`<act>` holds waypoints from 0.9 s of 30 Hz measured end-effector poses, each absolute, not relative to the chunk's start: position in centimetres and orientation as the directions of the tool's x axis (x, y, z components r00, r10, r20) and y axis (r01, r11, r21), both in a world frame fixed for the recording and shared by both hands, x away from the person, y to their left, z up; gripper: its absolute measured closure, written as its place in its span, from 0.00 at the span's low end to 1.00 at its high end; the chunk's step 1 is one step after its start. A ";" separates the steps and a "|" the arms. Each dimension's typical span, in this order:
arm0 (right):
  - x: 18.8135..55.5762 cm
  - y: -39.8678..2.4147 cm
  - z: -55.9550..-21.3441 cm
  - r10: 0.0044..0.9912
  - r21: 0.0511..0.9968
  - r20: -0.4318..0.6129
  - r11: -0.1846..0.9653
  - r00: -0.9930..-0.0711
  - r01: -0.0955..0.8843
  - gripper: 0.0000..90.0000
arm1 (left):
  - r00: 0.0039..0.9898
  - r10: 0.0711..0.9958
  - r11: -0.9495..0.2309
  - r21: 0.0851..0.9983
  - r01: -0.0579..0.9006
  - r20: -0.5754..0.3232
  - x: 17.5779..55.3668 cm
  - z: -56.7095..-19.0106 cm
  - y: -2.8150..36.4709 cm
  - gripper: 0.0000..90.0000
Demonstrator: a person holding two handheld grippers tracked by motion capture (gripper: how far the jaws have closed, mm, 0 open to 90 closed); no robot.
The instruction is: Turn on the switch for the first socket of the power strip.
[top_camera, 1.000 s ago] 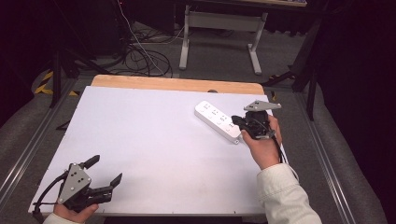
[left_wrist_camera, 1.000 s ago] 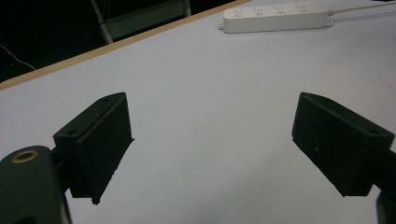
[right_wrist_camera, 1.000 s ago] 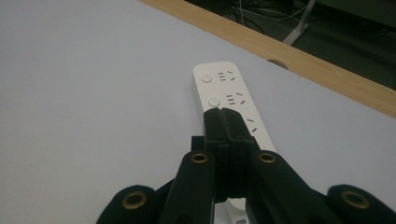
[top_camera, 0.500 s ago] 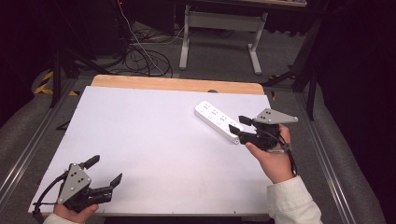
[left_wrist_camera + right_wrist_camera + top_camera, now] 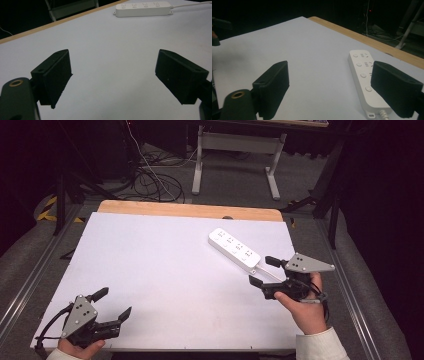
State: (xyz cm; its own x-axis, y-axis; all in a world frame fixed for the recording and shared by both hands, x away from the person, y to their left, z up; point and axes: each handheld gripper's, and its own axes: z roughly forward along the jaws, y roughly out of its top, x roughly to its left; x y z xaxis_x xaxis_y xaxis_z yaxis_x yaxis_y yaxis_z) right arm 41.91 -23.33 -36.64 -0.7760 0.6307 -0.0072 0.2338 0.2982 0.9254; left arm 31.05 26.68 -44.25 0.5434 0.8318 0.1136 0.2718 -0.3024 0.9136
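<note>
- Since the earlier picture, the right gripper has slid away from the power strip, down and to the right in the high view. Its jaws have just been opening, and there is nothing between them.
- High view: the power strip lies flat on the white table, in the upper right part of the frame, and sits slanted. The right gripper is just below its lower end, near it but not touching. A hand holds that gripper at the lower right.
- High view: the left gripper rests at the lower left, well apart from the power strip. Its jaws are wide open and hold nothing.
- Left gripper view: two black jaws stand far apart over bare white table. The power strip lies far off at the top edge.
- Right gripper view: the jaws are spread wide and empty. The power strip lies at the lower right, partly behind the right-hand jaw.
</note>
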 end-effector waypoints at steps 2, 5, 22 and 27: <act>41.5 -23.6 -37.1 0.615 0.928 -0.006 0.297 -0.789 0.225 0.14 | 0.543 0.833 -0.298 0.915 0.274 0.109 31.0 -44.3 26.6 0.16; 41.1 -23.8 -37.8 0.595 0.926 -0.013 0.311 -0.804 0.215 0.12 | 0.541 0.833 -0.304 0.914 0.269 0.118 31.0 -44.2 26.7 0.16; 40.2 -24.9 -43.0 0.575 0.909 0.020 0.331 -0.818 0.255 0.11 | 0.540 0.831 -0.318 0.909 0.269 0.131 30.9 -44.2 26.6 0.17; 40.0 -24.9 -44.8 0.564 0.899 0.033 0.344 -0.825 0.271 0.11 | 0.534 0.835 -0.315 0.911 0.267 0.132 31.0 -44.3 26.6 0.17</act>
